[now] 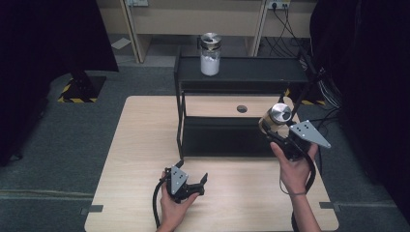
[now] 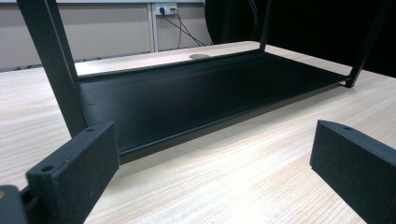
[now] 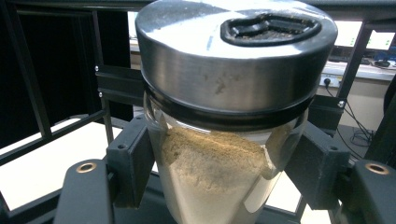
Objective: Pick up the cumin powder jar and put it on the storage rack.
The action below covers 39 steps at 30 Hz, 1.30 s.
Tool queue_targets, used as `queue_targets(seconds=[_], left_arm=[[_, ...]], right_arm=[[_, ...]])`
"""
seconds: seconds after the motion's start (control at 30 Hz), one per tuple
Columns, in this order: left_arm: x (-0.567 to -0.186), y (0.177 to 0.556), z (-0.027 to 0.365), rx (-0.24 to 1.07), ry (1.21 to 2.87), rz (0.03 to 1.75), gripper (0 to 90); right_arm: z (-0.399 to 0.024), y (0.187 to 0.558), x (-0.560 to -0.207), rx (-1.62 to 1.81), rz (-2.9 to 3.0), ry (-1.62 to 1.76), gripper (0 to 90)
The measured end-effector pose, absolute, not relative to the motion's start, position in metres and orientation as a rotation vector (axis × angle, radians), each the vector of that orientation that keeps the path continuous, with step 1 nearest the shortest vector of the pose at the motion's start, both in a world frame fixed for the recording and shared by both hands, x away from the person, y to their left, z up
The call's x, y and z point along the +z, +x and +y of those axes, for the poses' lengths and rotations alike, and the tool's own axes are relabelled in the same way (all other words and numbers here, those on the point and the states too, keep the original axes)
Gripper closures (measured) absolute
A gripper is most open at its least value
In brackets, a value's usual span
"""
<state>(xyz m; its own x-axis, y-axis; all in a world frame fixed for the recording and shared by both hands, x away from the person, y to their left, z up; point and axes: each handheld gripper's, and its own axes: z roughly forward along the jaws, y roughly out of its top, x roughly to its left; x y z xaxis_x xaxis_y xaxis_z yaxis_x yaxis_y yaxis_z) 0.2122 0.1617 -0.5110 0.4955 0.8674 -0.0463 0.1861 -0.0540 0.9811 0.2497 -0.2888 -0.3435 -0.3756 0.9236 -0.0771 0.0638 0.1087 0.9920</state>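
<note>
Two right gripper (image 3: 219,163) fingers (image 3: 133,161) clamp the spice jar (image 3: 224,140) between them.

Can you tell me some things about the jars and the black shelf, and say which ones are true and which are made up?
1. The right gripper is squeezing a jar of tan powder. True.
2. The jar of tan powder has a red plastic lid. False: its lid is shiny metal.
3. A jar of white powder stands on the top shelf of the black rack. True.
4. The left gripper is holding a spoon. False: its jaws are open with nothing between them, low over the wooden table.
5. The bottom shelf of the rack is full of jars. False: the left gripper view shows it bare.
</note>
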Motion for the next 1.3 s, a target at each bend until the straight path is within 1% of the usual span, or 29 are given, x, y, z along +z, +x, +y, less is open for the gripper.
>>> queue_targets(seconds=[1.13,1.3], left_arm=[[-0.511,0.212,0.162,0.719,1.555,0.94,0.6],[-0.511,0.212,0.162,0.718,1.555,0.941,0.6]], right_arm=[[-0.289,0.259,-0.301,1.388,1.542,0.979,31.2],[-0.289,0.261,-0.29,1.386,1.532,0.968,31.2]])
